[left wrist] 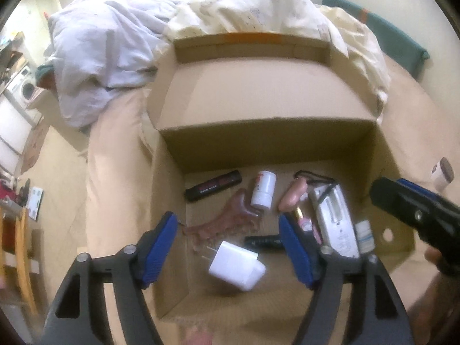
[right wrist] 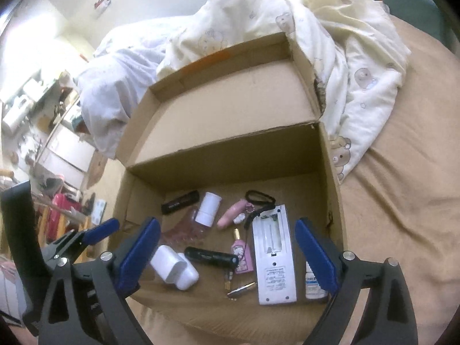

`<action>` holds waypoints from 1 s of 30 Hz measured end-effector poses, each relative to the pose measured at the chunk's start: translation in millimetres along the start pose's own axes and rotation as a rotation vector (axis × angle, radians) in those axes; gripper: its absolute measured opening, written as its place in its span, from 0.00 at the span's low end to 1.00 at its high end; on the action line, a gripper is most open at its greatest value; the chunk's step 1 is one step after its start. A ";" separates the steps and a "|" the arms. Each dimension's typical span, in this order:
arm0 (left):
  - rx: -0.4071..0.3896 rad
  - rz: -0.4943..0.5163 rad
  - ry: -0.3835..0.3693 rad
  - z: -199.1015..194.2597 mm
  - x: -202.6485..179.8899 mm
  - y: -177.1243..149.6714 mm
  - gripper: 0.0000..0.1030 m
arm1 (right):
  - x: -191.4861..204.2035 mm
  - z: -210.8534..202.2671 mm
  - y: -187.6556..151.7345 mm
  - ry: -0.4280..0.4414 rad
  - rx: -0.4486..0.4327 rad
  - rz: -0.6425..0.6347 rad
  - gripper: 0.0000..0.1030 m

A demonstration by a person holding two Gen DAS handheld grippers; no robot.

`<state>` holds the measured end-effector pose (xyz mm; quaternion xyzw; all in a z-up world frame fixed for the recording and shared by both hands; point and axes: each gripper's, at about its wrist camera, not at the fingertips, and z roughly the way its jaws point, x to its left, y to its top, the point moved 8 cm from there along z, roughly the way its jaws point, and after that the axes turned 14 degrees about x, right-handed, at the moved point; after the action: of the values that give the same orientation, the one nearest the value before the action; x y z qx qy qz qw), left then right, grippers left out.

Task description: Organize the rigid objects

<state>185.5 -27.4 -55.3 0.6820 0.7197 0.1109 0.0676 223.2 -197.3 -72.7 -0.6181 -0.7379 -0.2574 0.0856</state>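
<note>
Left wrist view: left gripper [left wrist: 227, 240] and right gripper [right wrist: 227, 254] both gape empty above the cardboard box [left wrist: 382, 155]; lift clear of the white charger [left wrist: 237, 267].

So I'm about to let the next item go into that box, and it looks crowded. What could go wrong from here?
1. The white charger lies loose with bare prongs; another drop could knock it into the pink perfume bottle, which may be breakable.
2. The small dropper bottle sits tight against the cardboard box wall beside the white remote, awkward to re-grip.
3. Both the left tool and right tool hang open over the box and could bump each other.
</note>
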 end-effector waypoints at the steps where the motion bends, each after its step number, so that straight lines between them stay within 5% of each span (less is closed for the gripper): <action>1: -0.009 -0.007 -0.002 -4.7 2.1 1.1 0.78 | 0.9 -4.6 -0.8 0.002 -0.010 -0.003 0.98; 3: -0.034 -0.020 -0.013 -17.1 5.9 -0.4 0.86 | 4.5 -14.2 -2.5 0.000 -0.029 -0.015 1.00; 9: -0.027 -0.067 -0.006 -39.3 21.6 -16.1 0.86 | 7.1 -40.7 -13.5 -0.035 -0.057 -0.015 1.00; 16: -0.108 -0.072 -0.027 -71.3 32.7 -44.2 0.86 | 12.5 -68.5 -43.4 -0.103 -0.102 -0.058 1.00; 30: -0.080 -0.060 -0.035 -57.1 31.7 -94.7 0.88 | 21.1 -75.2 -93.4 -0.147 -0.117 -0.089 1.00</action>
<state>77.8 -3.9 -22.3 0.6587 0.7336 0.1256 0.1105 114.8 -225.1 -24.8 -0.6058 -0.7525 -0.2576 -0.0167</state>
